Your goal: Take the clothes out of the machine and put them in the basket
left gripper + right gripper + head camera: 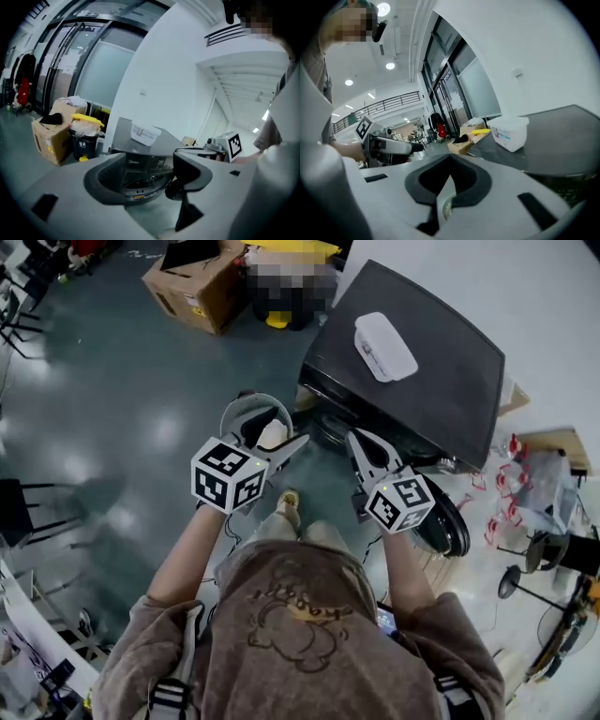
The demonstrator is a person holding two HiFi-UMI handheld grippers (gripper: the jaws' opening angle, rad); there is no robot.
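The dark grey washing machine (412, 362) is best entered by the spread left hand-held gripper (147, 180), the right hand-held gripper (449, 164) being pressed together

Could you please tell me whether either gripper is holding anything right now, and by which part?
Nothing is held: the fingers of the left gripper stand apart with nothing between them, and those of the right gripper are closed together on nothing.
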